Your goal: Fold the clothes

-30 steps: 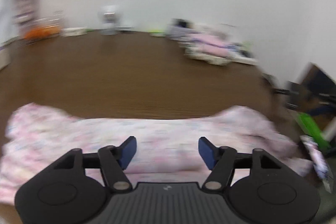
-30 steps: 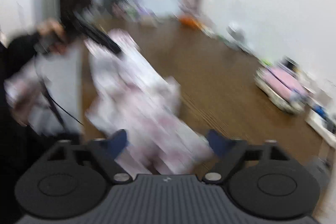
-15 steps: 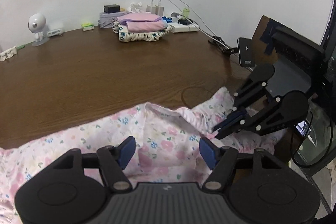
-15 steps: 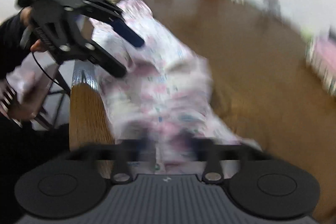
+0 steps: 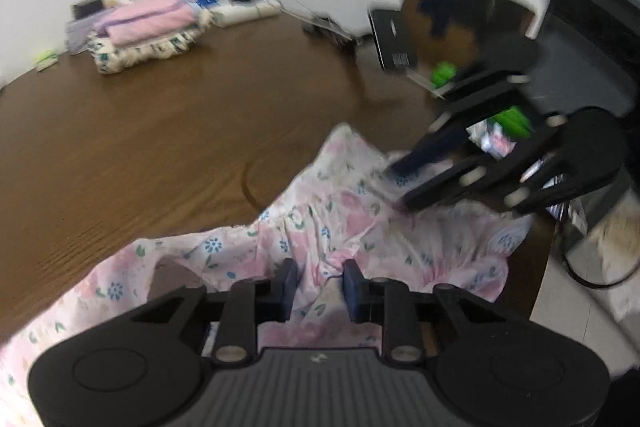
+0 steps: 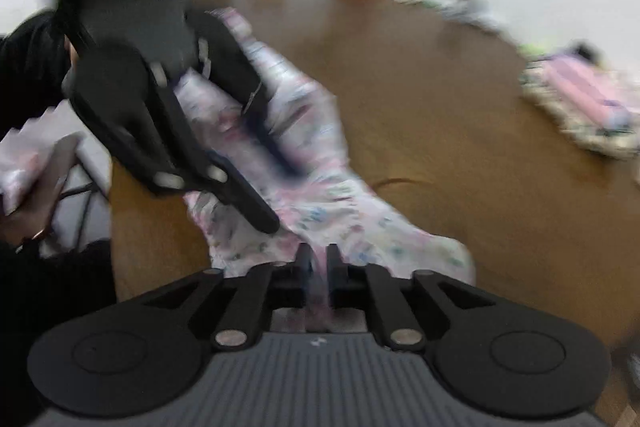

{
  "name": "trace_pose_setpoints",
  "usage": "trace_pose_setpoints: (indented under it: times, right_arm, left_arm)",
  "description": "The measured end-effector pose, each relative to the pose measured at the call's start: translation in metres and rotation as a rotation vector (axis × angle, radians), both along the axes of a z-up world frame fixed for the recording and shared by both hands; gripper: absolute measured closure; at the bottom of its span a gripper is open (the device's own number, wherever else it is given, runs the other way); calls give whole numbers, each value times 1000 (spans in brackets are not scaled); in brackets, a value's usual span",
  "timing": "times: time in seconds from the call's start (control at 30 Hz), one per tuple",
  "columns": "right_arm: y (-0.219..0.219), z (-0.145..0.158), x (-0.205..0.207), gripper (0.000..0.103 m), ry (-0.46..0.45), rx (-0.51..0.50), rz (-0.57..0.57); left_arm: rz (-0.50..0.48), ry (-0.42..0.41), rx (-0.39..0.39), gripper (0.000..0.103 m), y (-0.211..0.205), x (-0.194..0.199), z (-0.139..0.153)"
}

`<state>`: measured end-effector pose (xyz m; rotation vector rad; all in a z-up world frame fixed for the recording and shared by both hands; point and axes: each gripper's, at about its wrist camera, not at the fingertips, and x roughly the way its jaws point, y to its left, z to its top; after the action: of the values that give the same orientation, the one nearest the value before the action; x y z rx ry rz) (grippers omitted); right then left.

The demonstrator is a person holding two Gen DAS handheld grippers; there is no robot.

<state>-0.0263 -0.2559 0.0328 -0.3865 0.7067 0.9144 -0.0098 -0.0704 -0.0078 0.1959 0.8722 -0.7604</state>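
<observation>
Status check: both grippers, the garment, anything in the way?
Left gripper closing on floral garment. Right gripper pinching same garment, jaws just eased. Folded pile far across table, path clear.

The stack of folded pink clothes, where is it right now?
In the left wrist view, the stack of folded pink clothes sits at the table's far left edge by the wall, beside the white power strip.

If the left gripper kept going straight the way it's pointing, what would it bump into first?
Probably the flowery pink garment. The left gripper points down at it, cloth already between its jaws, with the wooden table just beneath.
</observation>
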Motion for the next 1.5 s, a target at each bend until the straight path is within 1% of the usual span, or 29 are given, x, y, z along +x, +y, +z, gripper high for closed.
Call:
trace_pose_setpoints:
  times: [0.03,0.07,0.1,0.13,0.17,0.23,0.27,0.33,0.43,0.57,0.63,0.7,0.73,0.8,0.83,0.87,0.9,0.93,0.97,1.1,1.17,1.2,1.23,1.27,1.3,1.33,1.37,1.43,1.5]
  right_arm:
    - [-12,9,-9,68,-16,27,-63]
    - [-24,18,-18,62,-32,53,-126]
    - [-36,26,-27,62,-47,80,-189]
    - [-48,30,-40,60,-10,146,-248]
    - [-57,27,-51,53,54,213,-298]
    - [-63,5,-71,46,221,331,-391]
    - [-59,-9,-81,46,291,349,-436]
    - [-51,-31,-96,46,353,382,-533]
    - [-49,-48,-99,46,384,550,-651]
    - [-47,-55,-72,46,320,692,-862]
    - [-43,-56,-60,46,294,723,-955]
    - [-39,-57,-48,44,269,750,-1046]
    - [-34,-55,-42,43,255,748,-1067]
    - [-20,-53,-36,43,207,701,-1104]
    - [-13,-54,-33,47,191,667,-1126]
    - [-6,-56,-30,65,176,642,-1127]
    - [0,-57,-29,76,160,620,-1122]
    - [3,-59,-28,93,147,604,-1111]
    - [4,-61,-28,96,135,590,-1098]
    - [8,-65,-30,98,80,549,-1064]
    - [7,-63,-32,100,52,555,-1045]
    - [8,-57,-36,100,23,561,-1024]
    - [10,-51,-41,100,-11,563,-1001]
    - [13,-42,-45,100,-57,564,-968]
    - [20,-33,-48,100,-91,559,-931]
    - [27,-24,-50,100,-121,553,-893]
    - [34,-15,-51,100,-151,547,-856]
    - [62,0,-49,100,-168,543,-751]
    - [102,6,-44,100,-143,528,-649]
  left_arm:
    - [14,10,-15,79,2,2,-1]
    - [27,21,-31,79,3,3,-2]
    - [41,31,-46,79,5,5,-3]
    - [55,41,-61,79,7,6,-4]
    - [68,39,-70,79,6,5,-6]
    - [88,25,-86,79,2,2,-7]
    - [97,20,-94,79,3,0,-6]
    - [111,21,-113,79,7,-4,-4]
    - [122,35,-143,79,8,-3,-4]
    - [130,39,-170,79,12,-4,-6]
    - [137,31,-177,79,12,-6,-7]
    - [137,9,-161,79,9,-9,-7]
    - [137,-1,-152,79,7,-11,-7]
    - [136,-7,-141,79,5,-12,-6]
    - [135,-10,-136,79,4,-12,-6]
    - [134,-13,-131,79,3,-13,-6]
    - [133,-8,-132,79,4,-12,-6]
    - [132,-3,-133,79,4,-11,-5]
    - [128,10,-138,79,5,-9,-5]
    - [151,127,-199,78,19,4,-1]
    - [205,78,-232,78,41,-10,16]
    - [232,54,-248,78,52,-17,24]
    - [259,29,-265,75,62,-23,32]
    - [286,5,-281,67,73,-30,41]
    - [316,-20,-297,62,84,-37,49]
    - [384,-61,-301,55,102,-46,55]
    - [452,-101,-305,52,120,-56,60]
    - [590,-128,-313,52,155,-70,63]
    - [721,-122,-332,52,190,-83,60]
